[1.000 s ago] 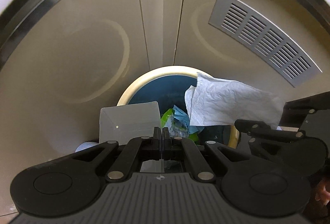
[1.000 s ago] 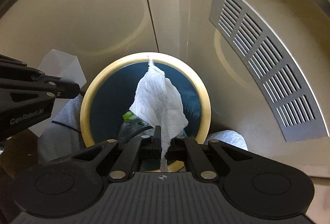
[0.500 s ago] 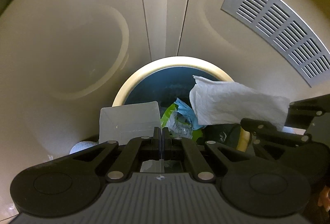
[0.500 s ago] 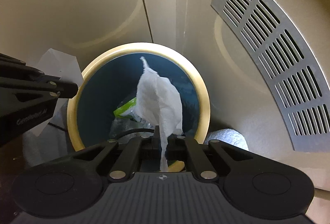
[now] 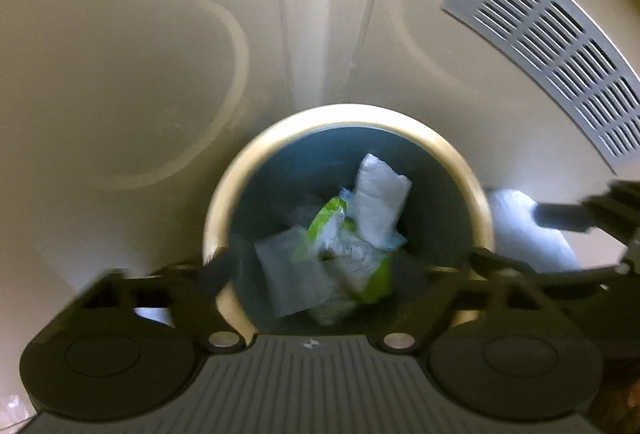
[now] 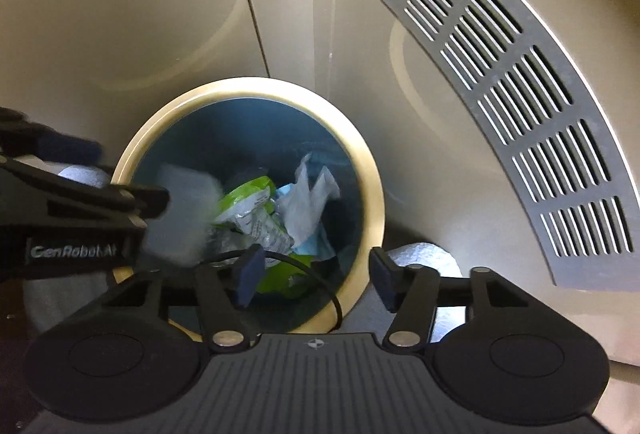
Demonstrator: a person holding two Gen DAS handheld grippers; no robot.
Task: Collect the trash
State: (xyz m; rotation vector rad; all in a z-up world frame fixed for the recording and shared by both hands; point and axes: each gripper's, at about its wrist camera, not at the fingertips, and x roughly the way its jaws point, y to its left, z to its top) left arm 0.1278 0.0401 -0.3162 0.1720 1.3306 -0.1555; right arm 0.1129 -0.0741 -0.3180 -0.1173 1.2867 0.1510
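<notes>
Both grippers, left gripper (image 5: 340, 266) and right gripper (image 6: 316, 278), just opened; fingers empty, tissue (image 6: 308, 202) and clear plastic sheet (image 5: 292, 282) now in bin (image 6: 372, 170) (light, limp; pinch anywhere).

A big tan wall (image 5: 132, 46) stands behind everything, smooth and a bit shiny. Faint round rings show on it. A paler strip (image 5: 328, 6) runs straight down its middle. A grey metal vent (image 6: 516, 106) with many thin slots sits on the right side. A thin black cable (image 6: 304, 270) curves low in the right wrist view.
</notes>
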